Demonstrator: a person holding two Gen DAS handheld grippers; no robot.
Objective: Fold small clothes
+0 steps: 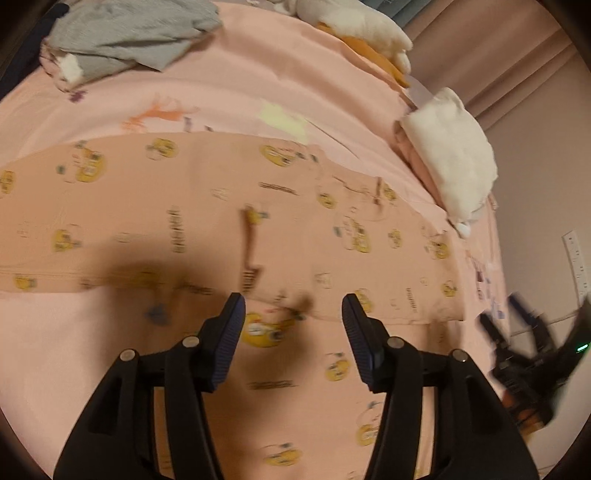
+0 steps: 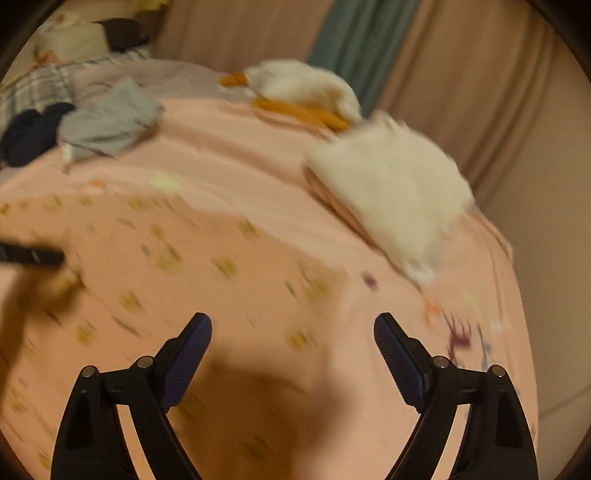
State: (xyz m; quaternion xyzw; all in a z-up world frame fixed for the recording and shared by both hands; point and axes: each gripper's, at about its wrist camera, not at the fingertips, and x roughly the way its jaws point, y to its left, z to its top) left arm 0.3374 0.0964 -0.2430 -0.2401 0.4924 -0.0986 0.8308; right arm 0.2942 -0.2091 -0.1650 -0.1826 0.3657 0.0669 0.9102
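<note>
A peach garment [image 1: 258, 221] printed with small yellow cartoon figures lies spread flat on the pink bed sheet [image 1: 240, 85]. My left gripper [image 1: 293, 301] hovers over its near part, open, with nothing between the pads. The right gripper [image 1: 524, 332] shows blurred at the garment's right end, near the bed edge. In the right wrist view my right gripper [image 2: 293, 319] is wide open and empty above the sheet, beside the garment [image 2: 166, 277]. A black fingertip of the left gripper [image 2: 33, 254] pokes in from the left edge.
A crumpled grey garment [image 1: 129, 37] lies at the far left of the bed, next to a dark navy cloth [image 2: 29, 136]. A folded white fluffy piece [image 1: 454, 162] sits at the right edge. A white and orange plush [image 1: 362, 33] lies behind it. Curtains [image 2: 461, 74] hang beyond.
</note>
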